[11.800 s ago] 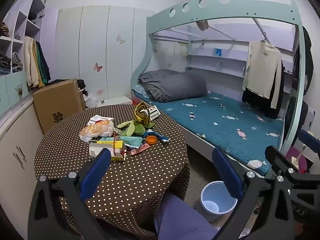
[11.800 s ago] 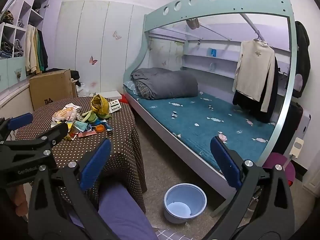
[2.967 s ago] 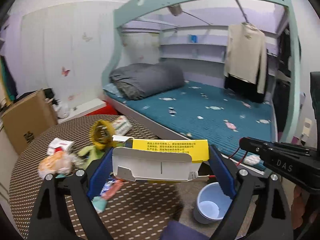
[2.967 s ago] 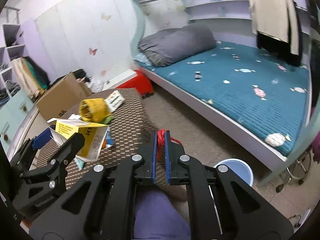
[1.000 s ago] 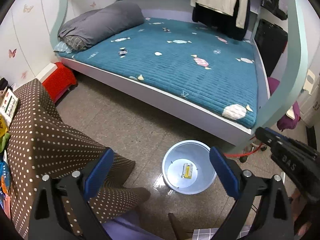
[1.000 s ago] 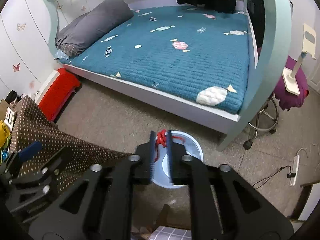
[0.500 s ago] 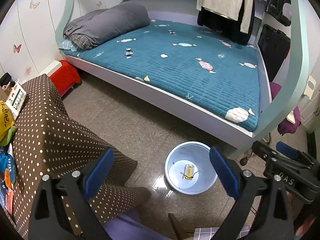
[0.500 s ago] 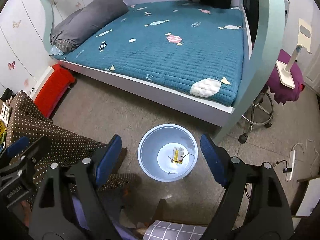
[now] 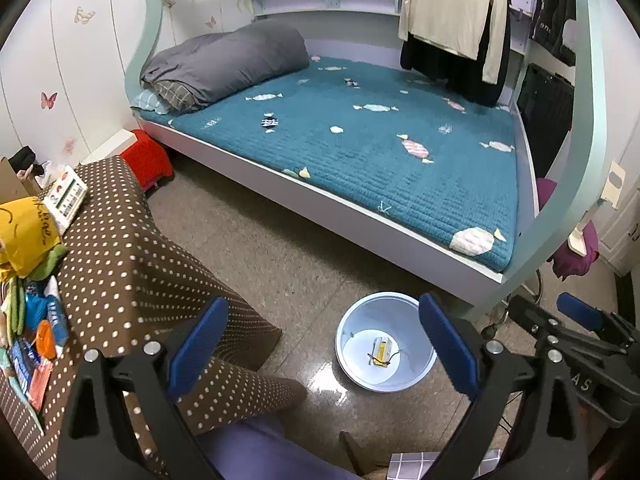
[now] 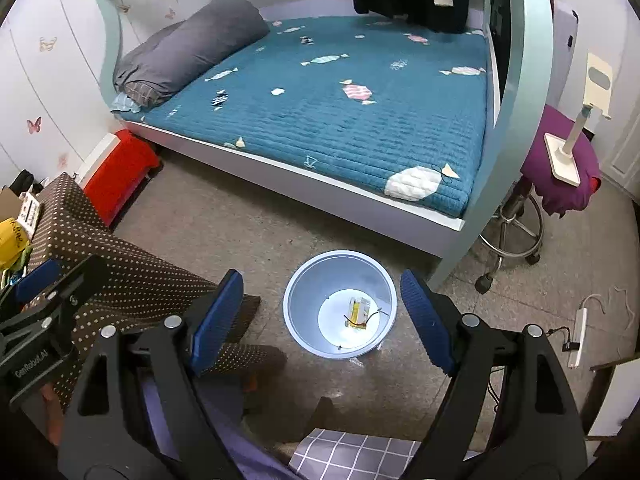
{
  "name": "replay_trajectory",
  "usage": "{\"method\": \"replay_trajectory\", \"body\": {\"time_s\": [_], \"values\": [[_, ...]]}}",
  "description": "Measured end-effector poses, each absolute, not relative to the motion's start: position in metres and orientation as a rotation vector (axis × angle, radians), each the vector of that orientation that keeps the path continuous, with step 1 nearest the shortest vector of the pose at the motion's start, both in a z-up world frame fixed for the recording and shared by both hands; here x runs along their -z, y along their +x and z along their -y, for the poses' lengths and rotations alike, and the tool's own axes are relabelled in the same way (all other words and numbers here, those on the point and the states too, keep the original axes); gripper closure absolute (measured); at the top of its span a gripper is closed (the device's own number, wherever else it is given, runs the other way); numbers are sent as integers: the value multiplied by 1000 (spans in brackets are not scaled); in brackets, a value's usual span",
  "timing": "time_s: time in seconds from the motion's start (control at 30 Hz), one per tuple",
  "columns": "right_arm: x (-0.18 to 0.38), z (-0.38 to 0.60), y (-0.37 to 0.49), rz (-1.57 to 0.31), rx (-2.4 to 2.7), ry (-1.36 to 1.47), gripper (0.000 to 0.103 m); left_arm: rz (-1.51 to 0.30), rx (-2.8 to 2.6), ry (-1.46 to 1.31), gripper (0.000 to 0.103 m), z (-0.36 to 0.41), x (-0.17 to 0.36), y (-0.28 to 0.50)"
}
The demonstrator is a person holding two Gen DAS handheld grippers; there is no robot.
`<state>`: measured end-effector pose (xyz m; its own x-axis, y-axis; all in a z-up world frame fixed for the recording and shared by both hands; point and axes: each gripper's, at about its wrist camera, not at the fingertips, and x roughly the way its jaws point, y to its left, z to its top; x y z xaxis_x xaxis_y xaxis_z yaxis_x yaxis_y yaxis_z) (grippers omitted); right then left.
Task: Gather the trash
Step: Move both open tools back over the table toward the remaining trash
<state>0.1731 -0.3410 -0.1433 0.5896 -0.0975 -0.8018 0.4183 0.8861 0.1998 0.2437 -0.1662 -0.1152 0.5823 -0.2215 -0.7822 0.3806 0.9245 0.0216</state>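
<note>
- Pale blue bin [image 10: 340, 280] stood on the floor just off the bed [image 10: 320, 96] corner, near the draped dotted tablecloth [image 9: 132, 264].
- Yellow box [image 10: 358, 308] lay flat at the bin's bottom with a thin dark cord across it.
- More trash [image 9: 32, 320] sat on the table at my left: yellow bag [image 9: 24, 236], wrappers, a card.
- Purple stool [image 10: 560, 184] with a white lamp base stood right of the bin; red box [image 10: 120, 172] beside the bed.
- Nothing blocked the bin from above.
- My right gripper [image 10: 322, 320] pointed steeply down over the bin, jaws wide, nothing between them.
- My left gripper [image 9: 320, 348] tilted down too, jaws wide and empty, bin between its fingers in view.
</note>
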Motion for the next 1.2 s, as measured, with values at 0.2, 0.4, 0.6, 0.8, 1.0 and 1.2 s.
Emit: {"method": "replay_trajectory", "body": {"time_s": [0.2, 0.4, 0.6, 0.8, 1.0, 1.2], "values": [[130, 326, 167, -869, 281, 377, 23, -851, 344, 176, 9, 153, 100, 231], [116, 306, 162, -842, 242, 354, 23, -805, 306, 148, 8, 134, 84, 220], [102, 282, 163, -817, 190, 328, 23, -775, 267, 111, 8, 110, 71, 214], [92, 257, 166, -803, 133, 299, 23, -748, 205, 75, 8, 79, 60, 204], [83, 228, 171, -799, 67, 259, 23, -716, 149, 50, 7, 48, 50, 196], [75, 196, 177, -798, -4, 218, 23, -703, 81, 17, 7, 15, 47, 190]]}}
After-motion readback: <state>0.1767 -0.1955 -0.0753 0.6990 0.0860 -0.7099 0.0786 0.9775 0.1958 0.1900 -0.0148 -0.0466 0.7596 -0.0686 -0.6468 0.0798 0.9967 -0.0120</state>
